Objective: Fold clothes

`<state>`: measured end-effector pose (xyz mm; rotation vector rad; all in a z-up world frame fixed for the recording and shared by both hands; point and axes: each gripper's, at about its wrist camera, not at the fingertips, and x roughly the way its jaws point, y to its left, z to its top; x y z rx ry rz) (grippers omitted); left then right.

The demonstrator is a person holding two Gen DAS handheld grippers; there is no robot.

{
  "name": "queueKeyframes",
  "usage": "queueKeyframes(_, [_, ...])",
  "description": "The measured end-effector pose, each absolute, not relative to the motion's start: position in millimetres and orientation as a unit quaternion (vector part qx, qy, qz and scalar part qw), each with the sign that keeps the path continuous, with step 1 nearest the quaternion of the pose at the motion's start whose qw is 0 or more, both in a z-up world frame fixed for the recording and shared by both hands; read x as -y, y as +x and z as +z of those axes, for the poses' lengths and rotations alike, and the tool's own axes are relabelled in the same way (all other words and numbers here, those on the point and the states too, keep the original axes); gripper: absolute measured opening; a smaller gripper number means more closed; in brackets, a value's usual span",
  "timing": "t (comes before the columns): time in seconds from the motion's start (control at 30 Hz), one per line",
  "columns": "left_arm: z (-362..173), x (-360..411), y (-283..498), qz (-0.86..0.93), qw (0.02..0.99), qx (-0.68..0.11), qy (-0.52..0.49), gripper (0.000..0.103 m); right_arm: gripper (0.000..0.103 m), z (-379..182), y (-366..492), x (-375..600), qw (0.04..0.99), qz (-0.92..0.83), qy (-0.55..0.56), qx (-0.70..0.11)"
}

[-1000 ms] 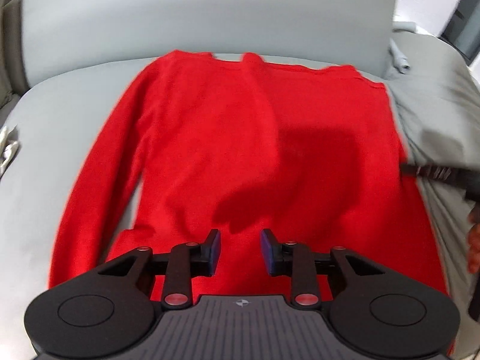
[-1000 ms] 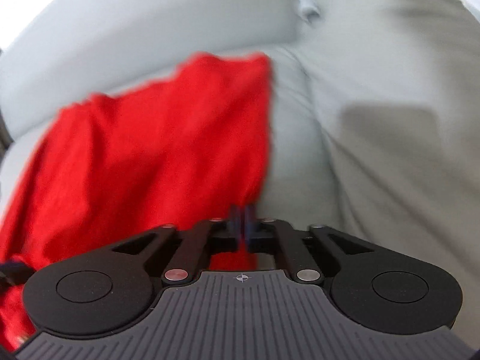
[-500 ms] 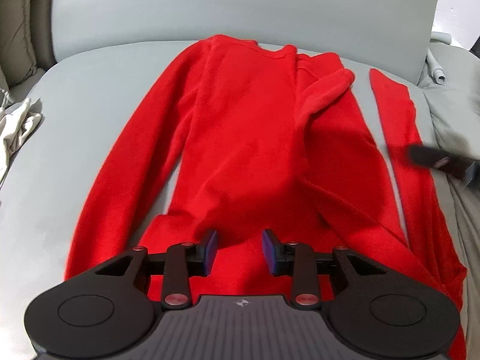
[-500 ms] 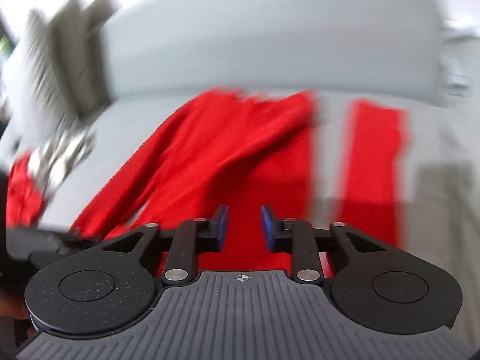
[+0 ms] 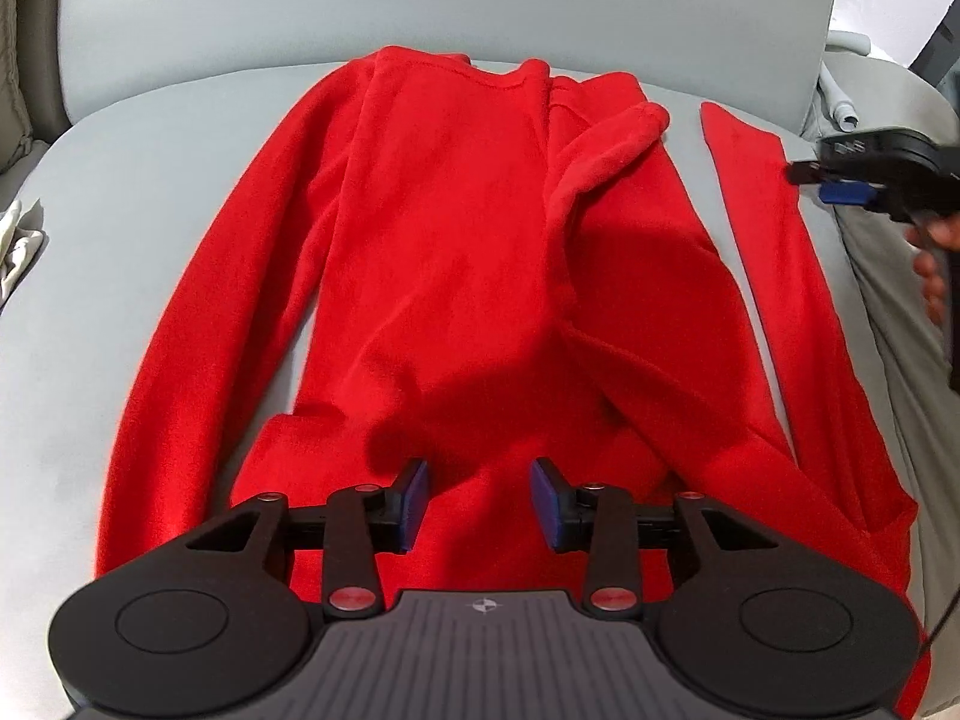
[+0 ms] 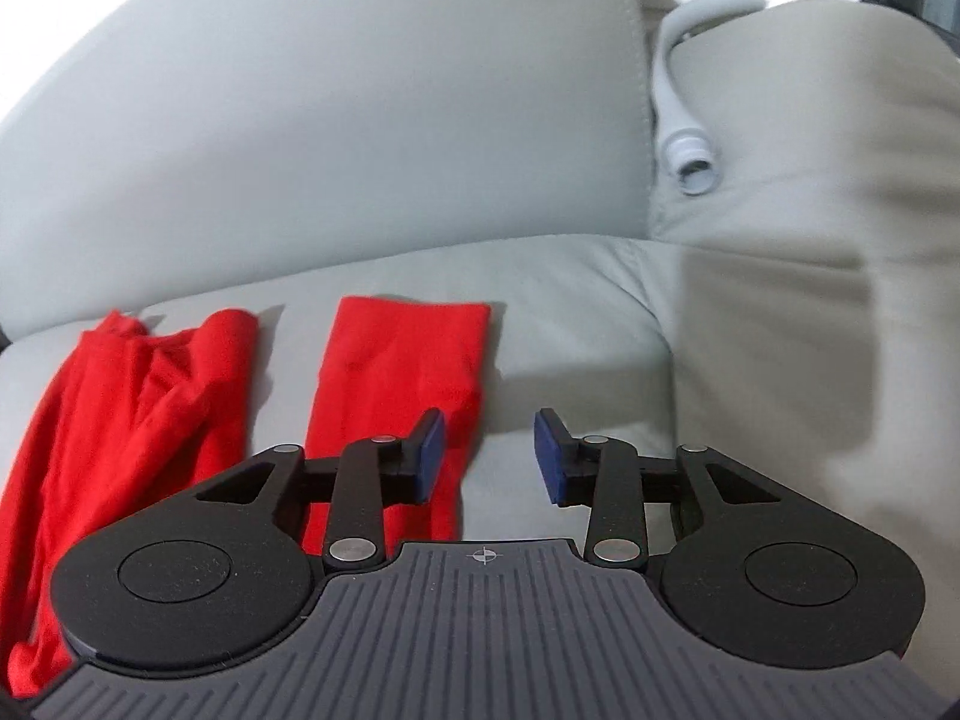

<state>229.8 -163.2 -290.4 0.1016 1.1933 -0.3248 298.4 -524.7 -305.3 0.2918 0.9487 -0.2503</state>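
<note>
A red long-sleeved top (image 5: 456,252) lies spread on the grey sofa seat (image 5: 120,228), collar toward the backrest (image 5: 420,6). Taking the top as the landmark: its one sleeve (image 5: 210,312) runs straight down along the body on the side nearer a crumpled white cloth (image 5: 18,240) at the seat's edge. The other sleeve (image 5: 768,252) lies stretched out flat just beside the body's opposite edge, a thin strip of grey seat showing between them. A loose fold of red fabric (image 5: 606,156) humps up on the body near the collar.

The left gripper (image 5: 480,501) hangs over the top's hem. Its jaws are partway apart and opening, with nothing pinched between the blue pads; the red cloth lies below them.

The right gripper (image 6: 489,456) sits just beyond the stretched-out sleeve, on the side away from the body. Its jaws are also opening and hold nothing; one pad overlaps the sleeve's edge in its own camera view, with bare seat between the fingers. The hand (image 5: 933,264) holding it shows at the side in the left view.

Farther from the top, a pale plastic hose (image 6: 690,162) is tucked into the gap by the beige cushion (image 6: 810,240).

There is no basket or box in sight.
</note>
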Motion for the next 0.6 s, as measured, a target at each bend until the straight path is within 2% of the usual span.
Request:
queueKeyframes(0.1, [-292, 157, 229, -0.147, 0.811, -0.564, 0.048, 0.037, 0.055, -318, 320, 514, 0.861, -0.11, 0.12, -0.483])
queueKeyframes(0.13, [-293, 155, 229, -0.145, 0.81, -0.566, 0.049, 0.037, 0.045, -320, 322, 509, 0.861, -0.108, 0.104, -0.487])
queueKeyframes(0.17, [-293, 153, 229, -0.143, 0.809, -0.568, 0.049, 0.037, 0.02, -318, 323, 505, 0.861, -0.1, 0.092, -0.49])
queueKeyframes(0.2, [-293, 151, 230, -0.141, 0.809, -0.569, 0.049, 0.037, 0.008, -315, 323, 500, 0.862, -0.092, 0.08, -0.493])
queueKeyframes(0.37, [-291, 153, 232, -0.146, 0.81, -0.567, 0.044, 0.037, 0.006, -265, 296, 505, 0.881, -0.127, 0.04, -0.455])
queueKeyframes(0.6, [-278, 201, 228, -0.213, 0.807, -0.549, 0.05, 0.037, 0.006, -143, 190, 582, 0.848, -0.338, -0.073, -0.402])
